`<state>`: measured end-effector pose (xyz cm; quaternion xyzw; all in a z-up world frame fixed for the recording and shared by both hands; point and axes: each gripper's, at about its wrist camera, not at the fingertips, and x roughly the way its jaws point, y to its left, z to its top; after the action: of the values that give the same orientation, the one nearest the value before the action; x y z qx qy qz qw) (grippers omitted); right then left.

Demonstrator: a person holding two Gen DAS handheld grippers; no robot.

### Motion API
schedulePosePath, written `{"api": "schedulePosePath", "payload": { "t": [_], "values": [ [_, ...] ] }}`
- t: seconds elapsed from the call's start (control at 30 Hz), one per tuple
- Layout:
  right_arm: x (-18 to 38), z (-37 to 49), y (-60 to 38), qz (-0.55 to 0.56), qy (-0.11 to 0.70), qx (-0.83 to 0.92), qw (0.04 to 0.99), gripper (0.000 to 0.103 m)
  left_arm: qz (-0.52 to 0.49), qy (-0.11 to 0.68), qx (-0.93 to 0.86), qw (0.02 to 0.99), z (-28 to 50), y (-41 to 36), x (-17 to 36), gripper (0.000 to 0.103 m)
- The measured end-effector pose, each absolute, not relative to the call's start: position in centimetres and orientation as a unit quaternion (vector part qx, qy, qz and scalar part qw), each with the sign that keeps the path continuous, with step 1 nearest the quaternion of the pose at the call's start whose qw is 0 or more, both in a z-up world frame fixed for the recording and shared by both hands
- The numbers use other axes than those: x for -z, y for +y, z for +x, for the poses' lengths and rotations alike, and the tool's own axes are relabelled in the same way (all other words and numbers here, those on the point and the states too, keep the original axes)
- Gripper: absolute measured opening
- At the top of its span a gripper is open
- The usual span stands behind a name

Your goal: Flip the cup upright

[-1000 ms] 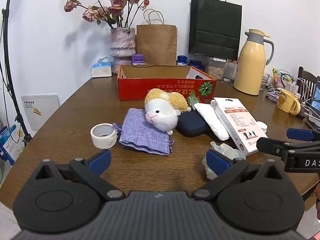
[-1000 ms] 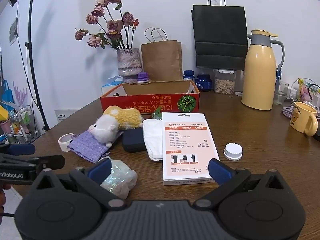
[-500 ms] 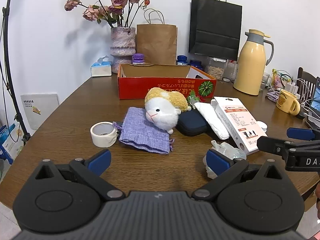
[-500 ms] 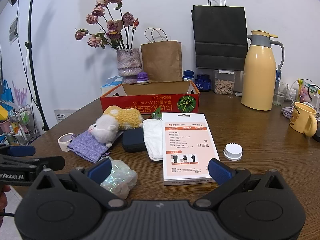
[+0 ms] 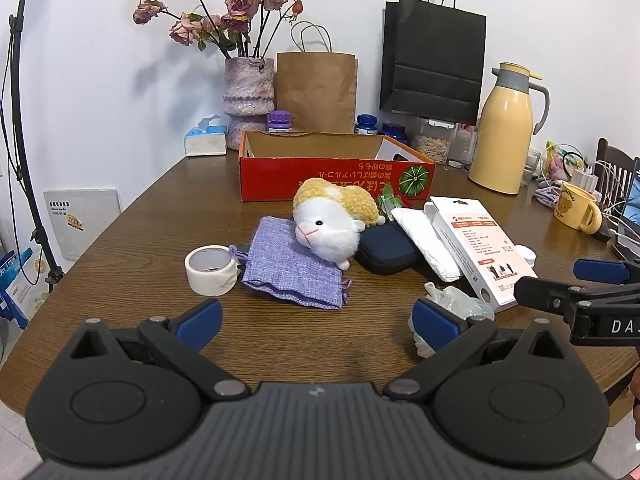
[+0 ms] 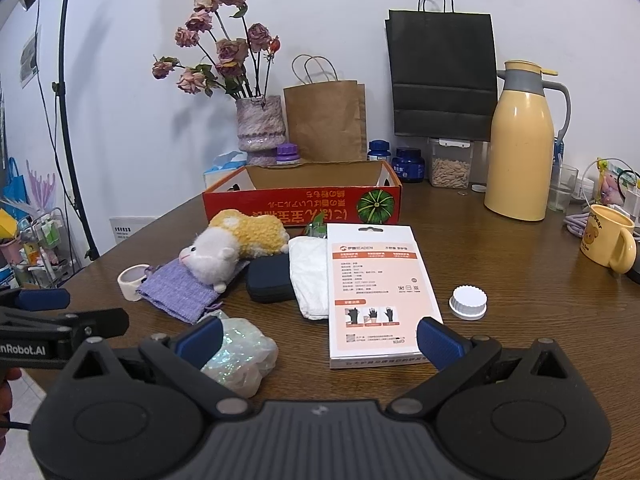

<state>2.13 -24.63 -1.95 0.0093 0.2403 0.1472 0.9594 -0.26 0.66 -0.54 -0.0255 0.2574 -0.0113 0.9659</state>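
1. On the brown wooden table point(image 5: 120, 264) nothing of the task looks done to us: no cup is held or being turned.
2. The red cardboard box point(image 5: 320, 180) closes off the far middle, so our open room is the bare wood on the right and the strip along the near edge, which lies close under both tools.
3. The left gripper point(image 5: 318, 318) hangs over the near edge, its blue fingers spread wide around nothing.
4. The right gripper point(image 6: 320, 338) is likewise wide apart and empty, above the white and orange glove packet point(image 6: 376, 292).
5. The yellow bear mug point(image 6: 608, 240) stands at the far right, near the edge and well apart from both tools, and it looks upright already.
6. The crumpled, shimmering clear plastic piece point(image 6: 240, 356) lies just beside the right tool's left finger. It may be a tipped cup, but we cannot tell.
7. The white ribbed cap point(image 6: 468, 302) sits alone on the free wood between packet and mug, easy to skirt.
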Motion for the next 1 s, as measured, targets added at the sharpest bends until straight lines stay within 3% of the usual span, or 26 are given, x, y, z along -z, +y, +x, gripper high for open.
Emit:
{"api": "schedulePosePath", "payload": {
  "t": [1.0],
  "values": [
    [1.98, 2.00, -24.40, 0.007, 0.240, -0.147, 0.960, 0.103, -0.027, 0.258, 0.011, 0.966, -0.27, 0.72, 0.58, 0.103]
  ]
}}
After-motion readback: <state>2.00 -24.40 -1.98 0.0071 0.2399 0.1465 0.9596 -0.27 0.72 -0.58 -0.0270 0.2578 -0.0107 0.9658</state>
